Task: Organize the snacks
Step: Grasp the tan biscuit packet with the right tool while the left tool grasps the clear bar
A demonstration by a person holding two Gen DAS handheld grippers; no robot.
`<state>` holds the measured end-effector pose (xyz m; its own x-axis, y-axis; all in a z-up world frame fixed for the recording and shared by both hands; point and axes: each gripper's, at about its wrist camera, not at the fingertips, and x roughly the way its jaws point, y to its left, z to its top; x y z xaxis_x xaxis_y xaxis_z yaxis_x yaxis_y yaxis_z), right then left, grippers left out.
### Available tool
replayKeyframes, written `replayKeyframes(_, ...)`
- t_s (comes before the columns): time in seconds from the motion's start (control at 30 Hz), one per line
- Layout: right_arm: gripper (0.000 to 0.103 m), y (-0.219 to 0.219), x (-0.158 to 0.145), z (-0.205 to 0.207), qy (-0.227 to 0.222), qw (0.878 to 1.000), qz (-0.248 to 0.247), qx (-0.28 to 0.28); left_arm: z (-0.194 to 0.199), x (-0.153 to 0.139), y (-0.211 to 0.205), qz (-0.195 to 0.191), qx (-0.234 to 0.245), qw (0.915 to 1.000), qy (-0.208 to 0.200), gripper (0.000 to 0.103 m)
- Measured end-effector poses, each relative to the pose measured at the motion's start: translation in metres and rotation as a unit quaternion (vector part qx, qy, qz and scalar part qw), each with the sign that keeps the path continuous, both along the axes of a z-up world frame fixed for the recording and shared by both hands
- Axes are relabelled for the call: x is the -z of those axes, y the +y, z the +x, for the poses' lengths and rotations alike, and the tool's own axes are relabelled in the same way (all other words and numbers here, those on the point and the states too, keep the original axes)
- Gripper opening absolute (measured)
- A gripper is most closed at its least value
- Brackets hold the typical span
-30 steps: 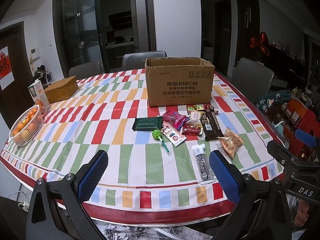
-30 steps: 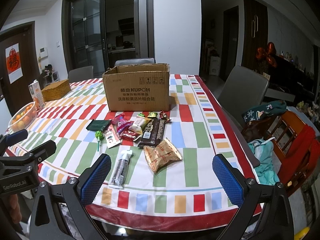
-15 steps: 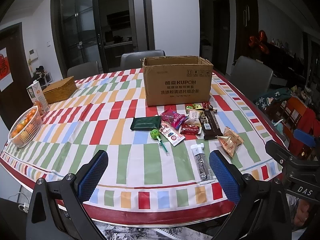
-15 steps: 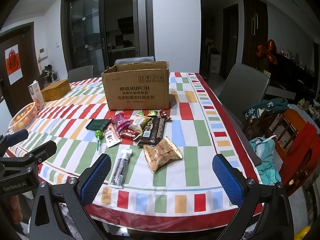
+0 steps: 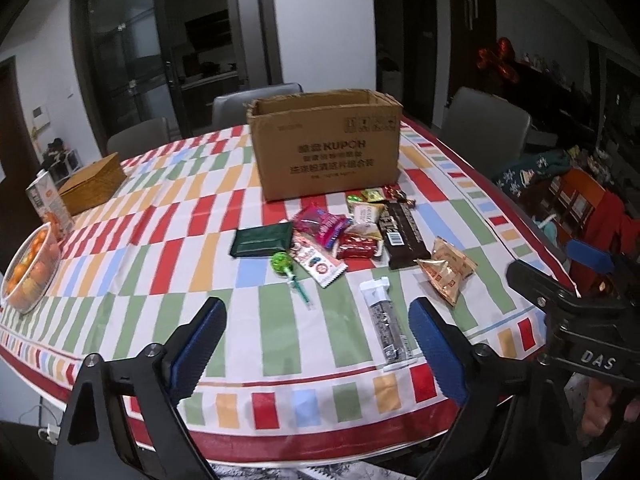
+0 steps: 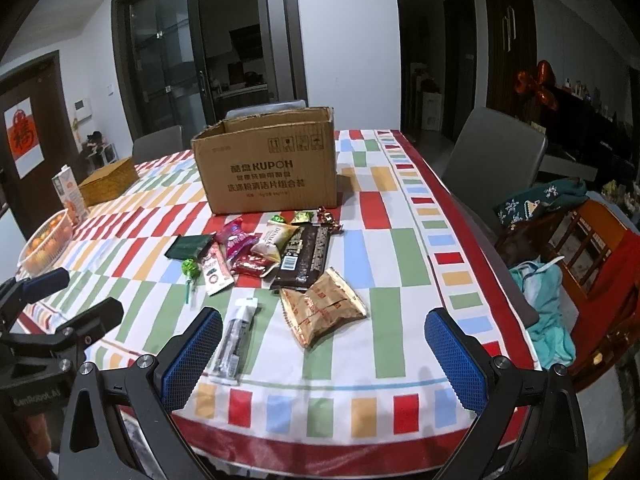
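Note:
Several snacks lie on the striped tablecloth in front of an open cardboard box (image 5: 326,148) (image 6: 267,168): a dark green packet (image 5: 262,240), a green lollipop (image 5: 283,263), a pink bag (image 5: 322,224), a brown chocolate bar (image 5: 400,234) (image 6: 306,256), a tan crinkled bag (image 5: 446,268) (image 6: 322,306), and a long black-and-white stick pack (image 5: 386,326) (image 6: 236,338). My left gripper (image 5: 316,342) hovers over the near table edge, its jaws closing with nothing between them. My right gripper (image 6: 324,354) hangs open and empty beside it.
A white basket of oranges (image 5: 30,268) and a juice carton (image 5: 46,204) stand at the left edge, a wicker box (image 5: 94,182) behind them. Grey chairs (image 6: 496,164) ring the table (image 6: 440,240). Clothes lie on a wooden chair (image 6: 580,248) at right.
Both grippers have moved forward and slightly down toward the snacks, which look larger. The left gripper's fingers have drawn closer together.

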<state>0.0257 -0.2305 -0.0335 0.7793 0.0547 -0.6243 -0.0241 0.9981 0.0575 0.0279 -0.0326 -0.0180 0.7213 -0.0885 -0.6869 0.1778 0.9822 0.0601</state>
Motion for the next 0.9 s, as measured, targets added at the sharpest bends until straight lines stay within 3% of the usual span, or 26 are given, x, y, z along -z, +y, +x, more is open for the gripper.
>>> replayKeyframes(0.17, 0.098, -0.002, 0.012, 0.019, 0.018, 1.0, 0.008, -0.005, 0.016, 0.015, -0.015, -0.001, 0.029, 0.9992, 0.029, 0.079)
replayKeyframes(0.4, 0.09, -0.009, 0.033, 0.046, 0.053, 0.998, 0.019, -0.012, 0.04, 0.041, -0.035, -0.011, 0.062, 0.9952, 0.075, 0.07)
replayKeyframes(0.63, 0.081, -0.014, 0.057, 0.071, 0.092, 0.995, 0.034, -0.013, 0.065, 0.071, -0.043, -0.028, 0.065, 0.9897, 0.125, 0.062)
replayKeyframes(0.9, 0.078, -0.012, 0.072, 0.088, 0.122, 0.991, 0.059, -0.024, 0.084, 0.093, -0.046, -0.035, 0.063, 0.9845, 0.16, 0.055)
